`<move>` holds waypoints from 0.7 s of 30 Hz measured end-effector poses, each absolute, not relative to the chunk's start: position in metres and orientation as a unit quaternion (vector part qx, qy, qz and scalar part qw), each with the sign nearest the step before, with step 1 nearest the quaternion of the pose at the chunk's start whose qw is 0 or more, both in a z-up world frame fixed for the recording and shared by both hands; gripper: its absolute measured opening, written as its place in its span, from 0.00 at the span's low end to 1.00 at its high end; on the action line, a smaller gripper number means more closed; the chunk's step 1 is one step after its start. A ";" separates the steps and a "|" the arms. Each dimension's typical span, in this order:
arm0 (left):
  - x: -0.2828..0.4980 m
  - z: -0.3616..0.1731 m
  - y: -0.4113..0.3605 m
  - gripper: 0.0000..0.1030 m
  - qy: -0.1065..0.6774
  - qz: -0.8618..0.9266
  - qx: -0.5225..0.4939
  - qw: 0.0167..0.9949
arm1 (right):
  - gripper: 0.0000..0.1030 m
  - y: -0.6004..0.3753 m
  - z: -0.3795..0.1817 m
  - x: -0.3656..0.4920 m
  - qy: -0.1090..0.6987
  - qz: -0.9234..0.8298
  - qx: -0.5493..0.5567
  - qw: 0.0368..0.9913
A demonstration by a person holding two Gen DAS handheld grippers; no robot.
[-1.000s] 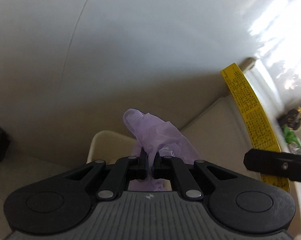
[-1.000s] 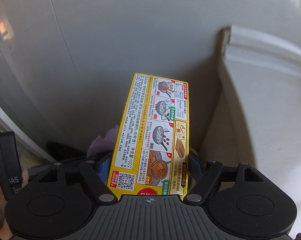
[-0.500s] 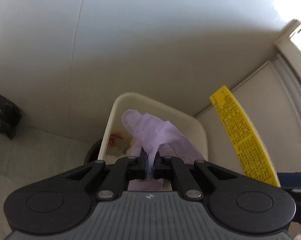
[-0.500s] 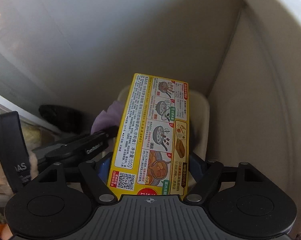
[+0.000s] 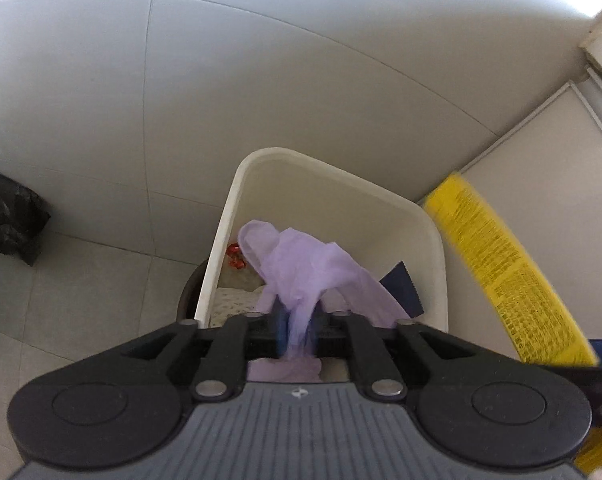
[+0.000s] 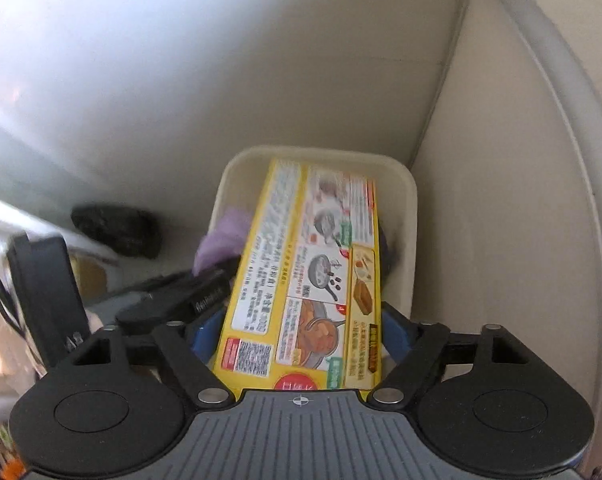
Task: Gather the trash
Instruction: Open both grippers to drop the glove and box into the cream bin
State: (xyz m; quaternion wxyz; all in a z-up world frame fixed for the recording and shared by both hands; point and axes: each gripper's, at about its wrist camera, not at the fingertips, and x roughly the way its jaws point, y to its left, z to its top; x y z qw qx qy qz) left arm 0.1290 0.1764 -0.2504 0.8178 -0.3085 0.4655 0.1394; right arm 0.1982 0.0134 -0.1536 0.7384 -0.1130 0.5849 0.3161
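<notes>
Hovering over the cream bin (image 5: 433, 240) with both grippers, each carrying trash.

Compared with a second ago the bin's mouth has come fully into both views, filling centre frame. At 6 o'clock in the left wrist view, the left gripper (image 5: 299, 336) has just been opening; its blue pads stand slightly apart with the purple glove (image 5: 301, 264) draped between them over the bin. At 3 o'clock the yellow box (image 5: 497, 272) shows edge-on. In the right wrist view, the right gripper (image 6: 301, 336) has just been opening too, the box between its widely spread blue pads, tilted into the bin. Its print is blurred: cooking pictures, a QR code, unreadable text.
</notes>
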 end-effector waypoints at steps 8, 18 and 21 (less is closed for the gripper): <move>0.127 -0.249 0.179 0.31 0.467 0.148 -0.304 0.817 | 0.81 0.003 -0.155 0.204 0.592 0.303 -0.088 0.741; 0.127 -0.248 0.174 0.35 0.468 0.146 -0.302 0.817 | 0.81 0.009 -0.151 0.205 0.596 0.306 -0.094 0.736; 0.126 -0.250 0.174 0.37 0.469 0.146 -0.302 0.817 | 0.81 0.010 -0.150 0.204 0.596 0.306 -0.094 0.737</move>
